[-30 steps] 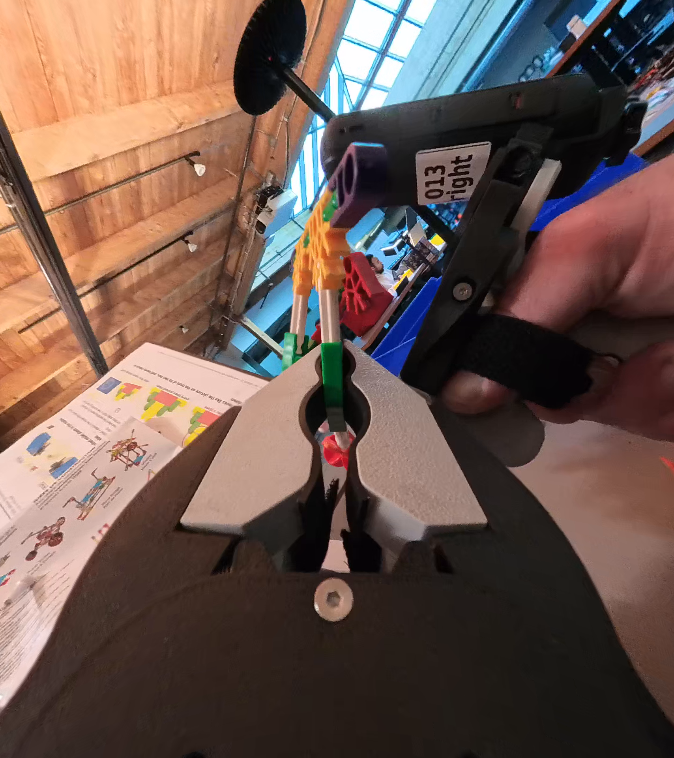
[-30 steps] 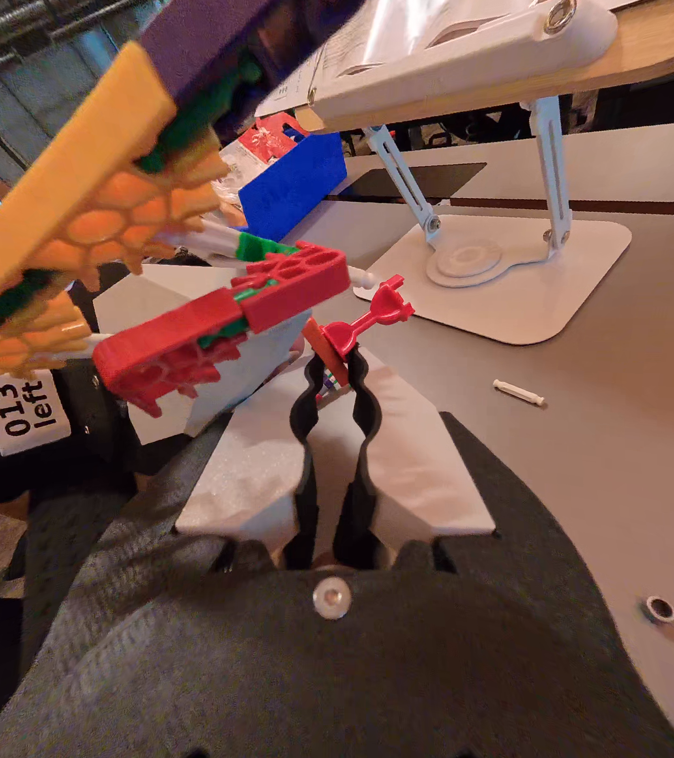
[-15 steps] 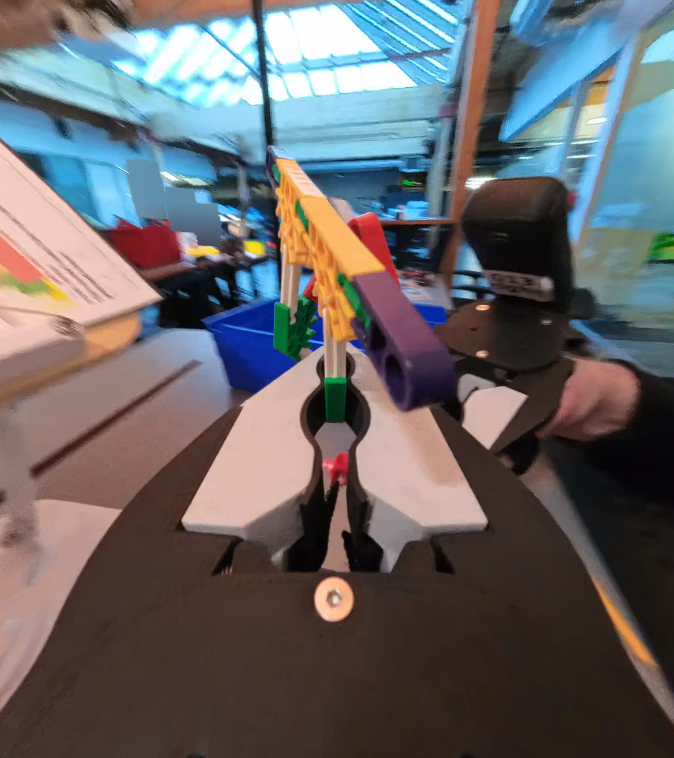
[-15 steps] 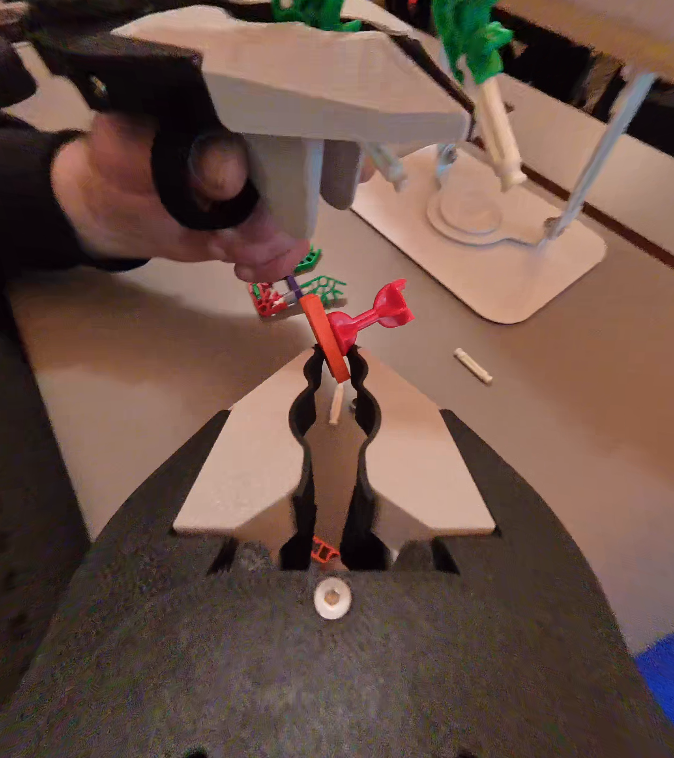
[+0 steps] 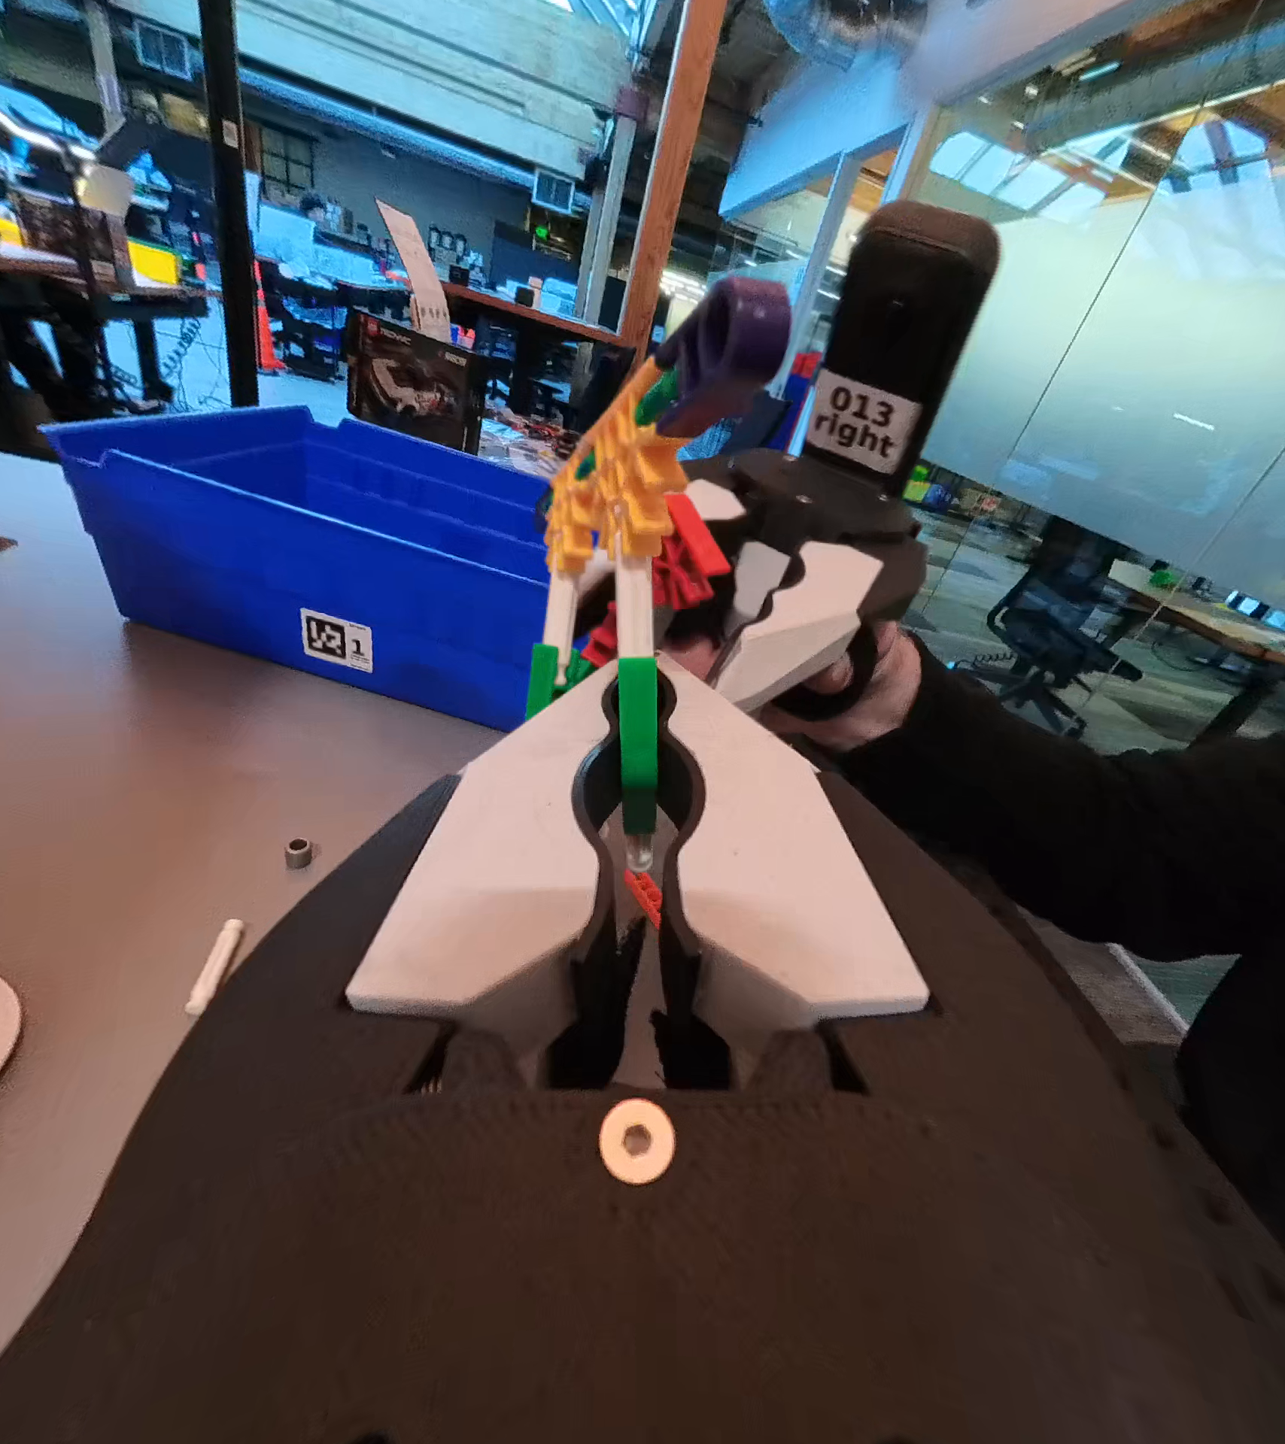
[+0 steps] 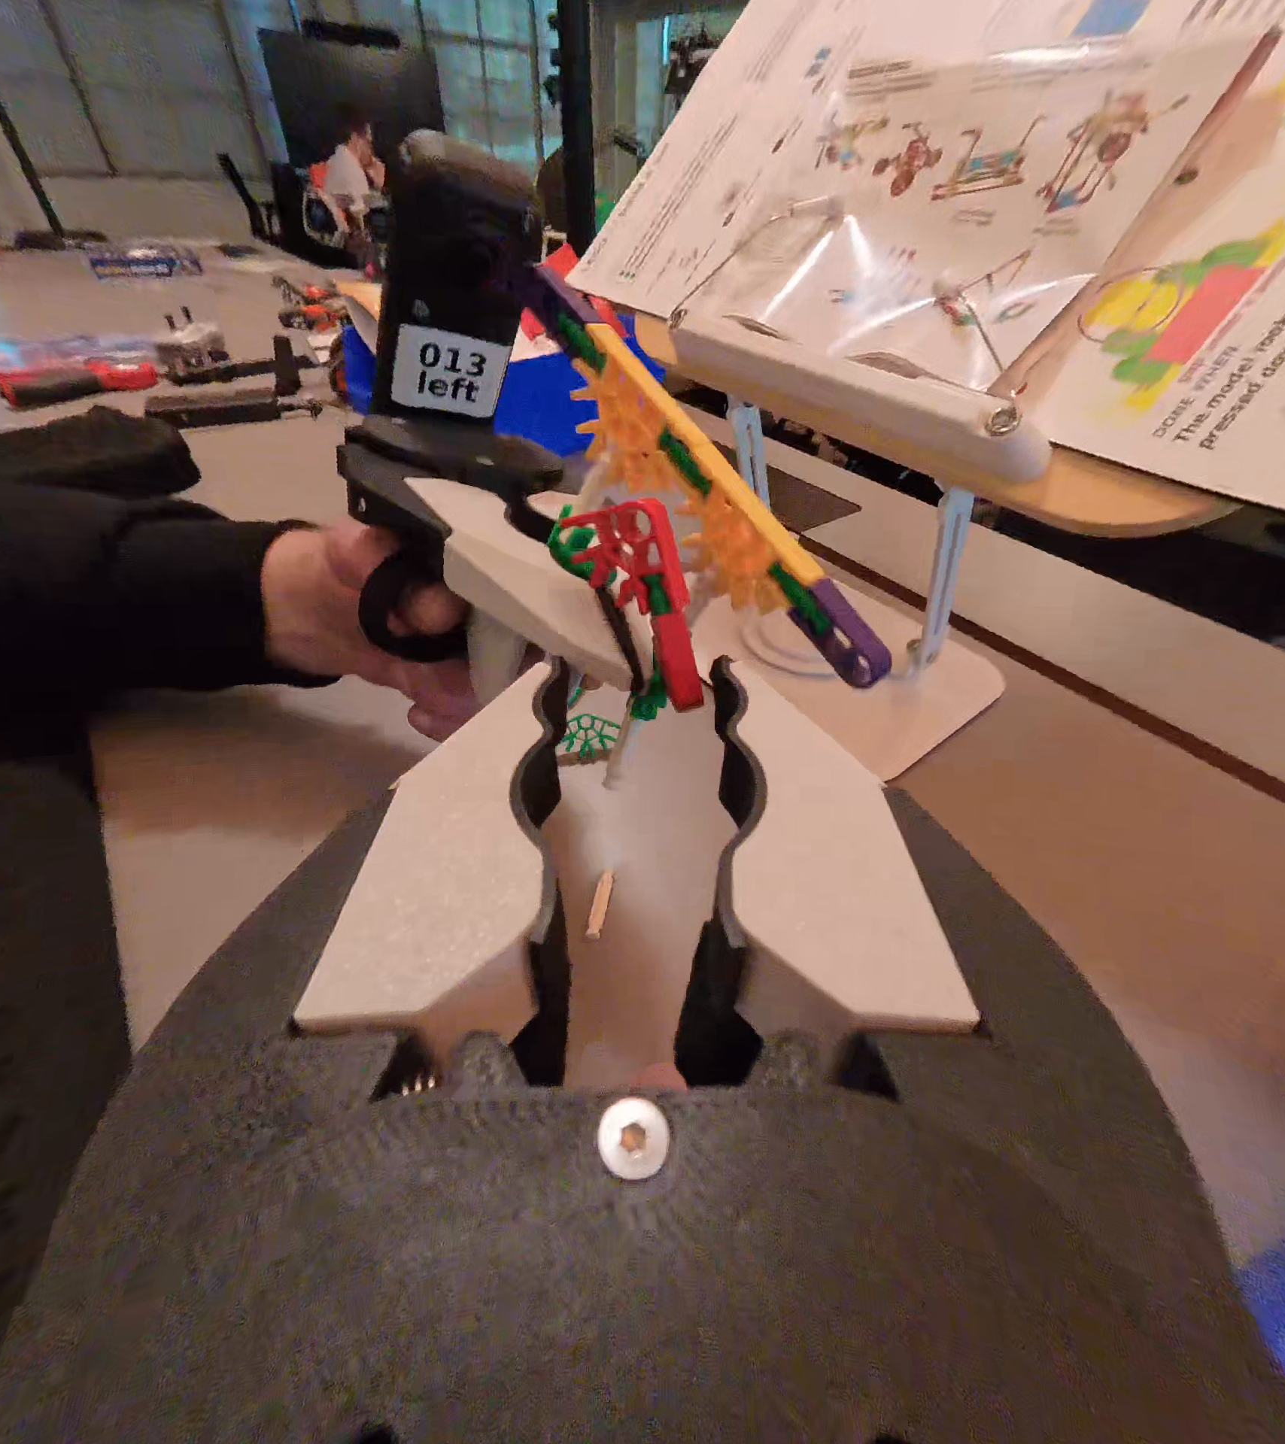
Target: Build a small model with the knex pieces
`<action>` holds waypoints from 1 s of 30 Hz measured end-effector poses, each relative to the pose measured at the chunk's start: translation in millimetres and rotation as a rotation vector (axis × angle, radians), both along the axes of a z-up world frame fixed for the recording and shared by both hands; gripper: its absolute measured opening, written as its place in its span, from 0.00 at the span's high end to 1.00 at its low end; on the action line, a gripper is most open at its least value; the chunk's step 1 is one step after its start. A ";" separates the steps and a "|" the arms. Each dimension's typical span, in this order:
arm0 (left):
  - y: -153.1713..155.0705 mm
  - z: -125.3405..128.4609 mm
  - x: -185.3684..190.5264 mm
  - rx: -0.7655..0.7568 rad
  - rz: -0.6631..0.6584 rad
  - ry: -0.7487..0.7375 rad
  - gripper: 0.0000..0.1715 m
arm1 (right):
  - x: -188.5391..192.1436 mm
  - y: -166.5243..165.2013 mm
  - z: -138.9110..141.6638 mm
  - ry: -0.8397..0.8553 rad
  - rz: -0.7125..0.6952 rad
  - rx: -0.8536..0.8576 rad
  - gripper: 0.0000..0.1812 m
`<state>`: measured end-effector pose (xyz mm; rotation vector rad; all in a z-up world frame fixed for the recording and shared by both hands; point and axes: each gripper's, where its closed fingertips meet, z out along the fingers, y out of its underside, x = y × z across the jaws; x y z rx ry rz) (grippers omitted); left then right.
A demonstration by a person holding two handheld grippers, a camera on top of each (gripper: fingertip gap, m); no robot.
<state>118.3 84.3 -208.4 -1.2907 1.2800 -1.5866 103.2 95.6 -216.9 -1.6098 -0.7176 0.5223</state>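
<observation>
1. The left gripper has its jaws closed on the green connector at the foot of the toy model, so the rest of the build stands up and forward of the fingers, free for work.
2. The right gripper has its jaws spread wide and grips nothing; the model's red piece and a white rod end hang in the gap at its fingertips, apparently not clamped.
3. The model is snap-fit plastic: spiky orange hubs, slim white rods, a yellow bar tipped by a purple loop.
4. The fingers are matte pale wedges with dark scalloped inner edges.
5. Beyond the left fingers sits a glossy blue bin; a loose white rod lies left of them on the smooth grey table.
6. Past the right fingers a tilted stand props an instruction sheet, judged angled for reading.
</observation>
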 end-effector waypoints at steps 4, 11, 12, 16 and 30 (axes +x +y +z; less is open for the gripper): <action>-1.7 -0.4 -2.5 -0.033 -0.038 0.007 1.00 | -1.8 -4.4 -0.2 -0.101 -0.013 0.075 0.89; -3.8 4.7 -8.7 0.004 -0.061 0.014 0.99 | 4.0 -10.0 9.3 -0.038 0.018 0.080 0.98; -3.0 5.5 -8.2 0.009 -0.050 0.017 0.99 | 4.5 -10.3 9.7 -0.039 0.013 0.082 0.98; 0.7 12.5 -8.2 0.033 -0.007 0.004 0.99 | 5.8 -9.8 13.5 -0.005 0.005 0.085 0.98; 1.2 29.1 14.6 0.179 0.352 -0.055 0.98 | 28.9 14.9 31.6 0.057 -0.325 0.150 0.98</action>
